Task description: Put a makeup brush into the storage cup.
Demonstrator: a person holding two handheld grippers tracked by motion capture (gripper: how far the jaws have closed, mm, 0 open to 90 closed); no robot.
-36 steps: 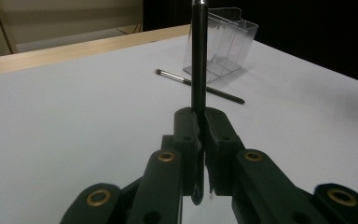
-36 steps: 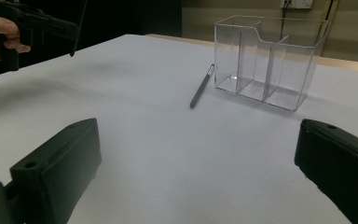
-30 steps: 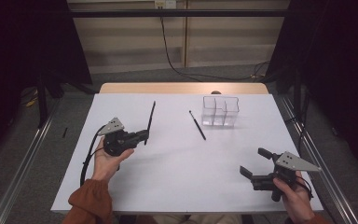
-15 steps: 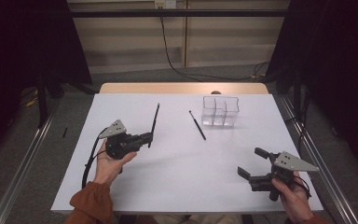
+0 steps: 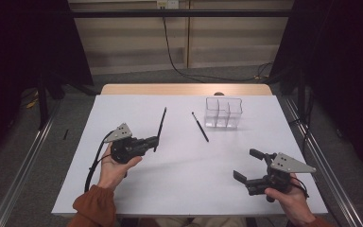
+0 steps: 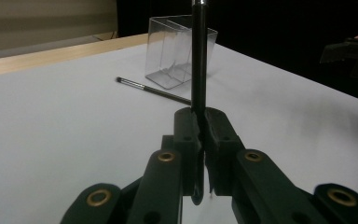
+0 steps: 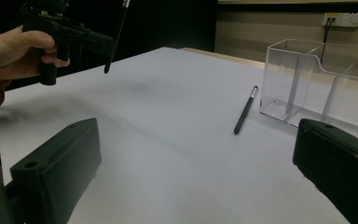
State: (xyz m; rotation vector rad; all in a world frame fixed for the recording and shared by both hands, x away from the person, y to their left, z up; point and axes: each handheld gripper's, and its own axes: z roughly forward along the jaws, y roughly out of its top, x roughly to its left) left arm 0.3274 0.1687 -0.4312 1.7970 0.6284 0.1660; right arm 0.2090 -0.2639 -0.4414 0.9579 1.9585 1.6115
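The left gripper point(image 5: 155, 140) has its jaws pressed on a black pen point(image 5: 160, 126), pinching it near its lower end. In the left gripper view the pen point(image 6: 198, 60) rises straight up from between the jaws, its short lower tip hanging just below them, clear of the table. From the high view its long axis runs away from the person toward the far edge, leaning slightly right, with the upper end over the white table point(image 5: 179, 179) left of centre. The left hand point(image 5: 116, 165) holds the gripper from below, a cable looping off to the left.

The right gripper point(image 5: 248, 165) has its jaws spread wide with nothing between them; in the right gripper view the two black jaws sit at the bottom corners with bare table between. It hovers near the front right corner, held by the right hand point(image 5: 290, 201), well apart from the left gripper.

A second pen point(image 5: 200, 126) lies flat on the table near the centre, its long axis running diagonally from far-left to near-right. Just beside it, to the right and a little farther back, stands a clear box point(image 5: 223, 112) with dividers, upright near the far edge; pen and box are apart, not touching. In the right gripper view this pen point(image 7: 245, 110) lies just left of the box point(image 7: 317, 84).
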